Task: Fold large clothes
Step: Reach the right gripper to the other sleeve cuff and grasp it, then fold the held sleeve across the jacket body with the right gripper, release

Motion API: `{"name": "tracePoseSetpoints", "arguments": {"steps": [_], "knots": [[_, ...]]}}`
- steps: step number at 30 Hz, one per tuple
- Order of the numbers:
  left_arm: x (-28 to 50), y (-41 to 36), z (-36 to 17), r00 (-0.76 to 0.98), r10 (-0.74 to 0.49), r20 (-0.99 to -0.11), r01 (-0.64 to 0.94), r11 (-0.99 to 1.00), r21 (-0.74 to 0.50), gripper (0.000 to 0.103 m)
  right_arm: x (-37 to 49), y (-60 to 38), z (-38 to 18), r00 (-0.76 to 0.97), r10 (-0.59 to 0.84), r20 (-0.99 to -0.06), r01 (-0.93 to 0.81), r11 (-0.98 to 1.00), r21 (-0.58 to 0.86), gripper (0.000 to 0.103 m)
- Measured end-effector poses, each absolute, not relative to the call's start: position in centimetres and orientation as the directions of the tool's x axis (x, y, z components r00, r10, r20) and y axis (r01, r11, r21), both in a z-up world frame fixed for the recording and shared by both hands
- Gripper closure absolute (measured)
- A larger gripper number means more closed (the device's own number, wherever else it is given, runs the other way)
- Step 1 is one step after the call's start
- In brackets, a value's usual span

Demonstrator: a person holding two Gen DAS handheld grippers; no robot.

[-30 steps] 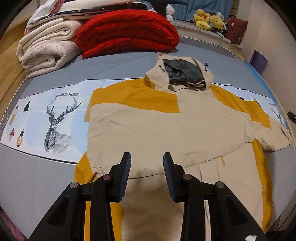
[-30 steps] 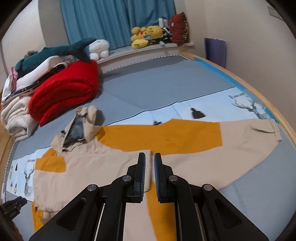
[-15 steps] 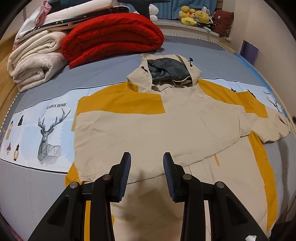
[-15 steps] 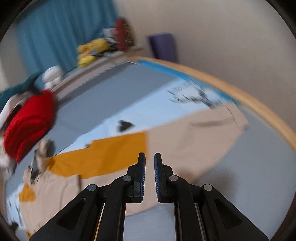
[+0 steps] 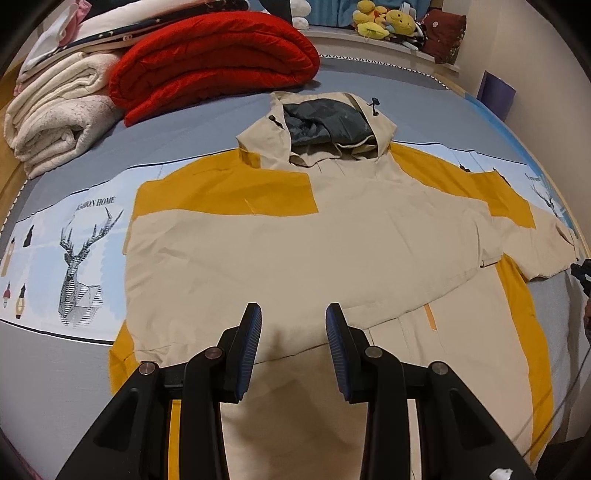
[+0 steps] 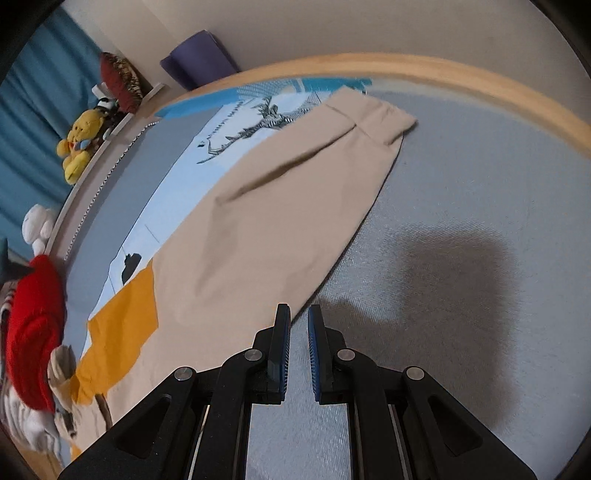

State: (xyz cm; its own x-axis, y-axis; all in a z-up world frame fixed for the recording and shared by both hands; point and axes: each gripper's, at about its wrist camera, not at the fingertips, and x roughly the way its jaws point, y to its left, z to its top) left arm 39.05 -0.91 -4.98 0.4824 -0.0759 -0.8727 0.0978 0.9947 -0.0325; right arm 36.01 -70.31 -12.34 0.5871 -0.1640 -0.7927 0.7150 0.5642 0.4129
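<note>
A large beige and mustard hooded jacket (image 5: 295,251) lies flat on the bed, hood with grey lining (image 5: 325,125) at the far end. Its left sleeve is folded across the chest. My left gripper (image 5: 293,325) is open and empty, above the jacket's lower middle. In the right wrist view the jacket's other sleeve (image 6: 295,199) lies stretched out toward the bed's edge, cuff (image 6: 376,118) at the far end. My right gripper (image 6: 299,325) hovers at the sleeve's near edge over grey sheet, jaws a narrow gap apart and holding nothing.
A folded red quilt (image 5: 210,62) and white blankets (image 5: 55,122) sit at the bed's far left. Plush toys (image 5: 384,22) line the shelf behind. The bed's wooden rim (image 6: 443,77) curves beyond the cuff. A purple box (image 6: 199,59) stands by the wall.
My right gripper has swung right, from over the jacket body out to the stretched sleeve near the bed edge, and its jaws opened slightly. My left gripper moved forward a little, still open.
</note>
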Motion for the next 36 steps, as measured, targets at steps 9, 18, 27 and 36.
{"name": "tracePoseSetpoints", "arguments": {"steps": [9,18,27,36], "knots": [[40.1,-0.6,-6.2,0.458,-0.077,-0.885,0.083,0.996,-0.044,0.07,36.8,-72.4,-15.2,0.636,-0.142,-0.759,0.714,0.481,0.509,0.092],[40.8,-0.1,-7.0,0.435,-0.091,-0.896,0.067,0.995,-0.068,0.07,37.2,-75.0,-15.3,0.67,-0.148,-0.727,0.707,0.427,0.564,0.092],[41.0,-0.1,-7.3,0.426,-0.1,-0.899,0.067,0.995,-0.079,0.07,36.3,-76.0,-14.4,0.65,-0.2,-0.733,0.743,0.368,0.559,0.055],[41.0,-0.1,-7.4,0.426,-0.095,-0.9,0.065,0.995,-0.074,0.07,37.6,-76.6,-14.7,0.679,-0.233,-0.696,0.723,0.377,0.579,0.062]]}}
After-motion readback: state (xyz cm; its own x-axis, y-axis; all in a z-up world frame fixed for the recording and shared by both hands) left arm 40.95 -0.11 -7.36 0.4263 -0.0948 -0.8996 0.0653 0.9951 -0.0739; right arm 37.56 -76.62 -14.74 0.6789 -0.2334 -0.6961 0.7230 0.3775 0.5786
